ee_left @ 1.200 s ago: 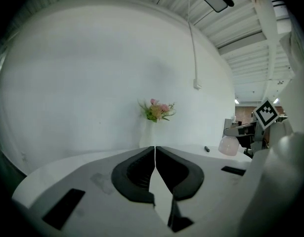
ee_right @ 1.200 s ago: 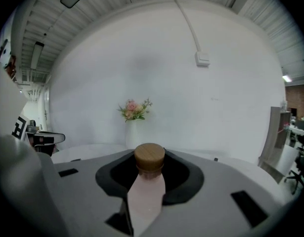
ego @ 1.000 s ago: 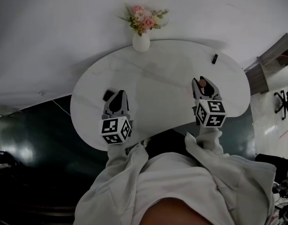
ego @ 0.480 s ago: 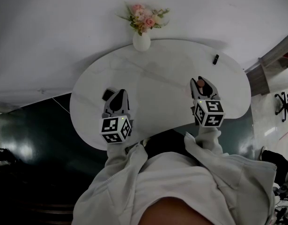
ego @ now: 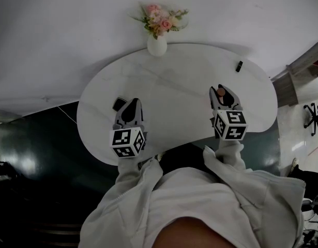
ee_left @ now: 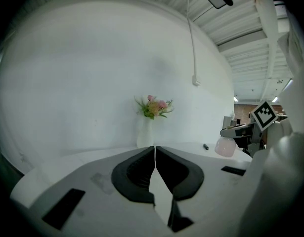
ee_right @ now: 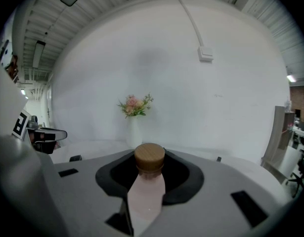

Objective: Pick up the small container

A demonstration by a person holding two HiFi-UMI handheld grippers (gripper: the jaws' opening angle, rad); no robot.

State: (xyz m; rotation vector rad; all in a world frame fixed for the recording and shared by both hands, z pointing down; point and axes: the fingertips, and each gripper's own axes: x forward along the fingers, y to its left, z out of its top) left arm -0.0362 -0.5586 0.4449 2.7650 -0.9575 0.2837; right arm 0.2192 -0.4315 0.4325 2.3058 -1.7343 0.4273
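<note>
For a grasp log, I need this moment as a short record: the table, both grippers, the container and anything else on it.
surface: white oval table
small container: pink bottle with wooden lid, upright between the right jaws
right gripper: shut on the small container
left gripper: jaws together, nothing between them
vase: holds pink flowers, at the far table edge
small black object: far right of the table, kind unclear
container off the table: cannot tell

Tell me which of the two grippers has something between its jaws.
The right gripper: its jaws clamp a small pink container with a wooden lid. The left gripper has its jaws shut together on nothing.
</note>
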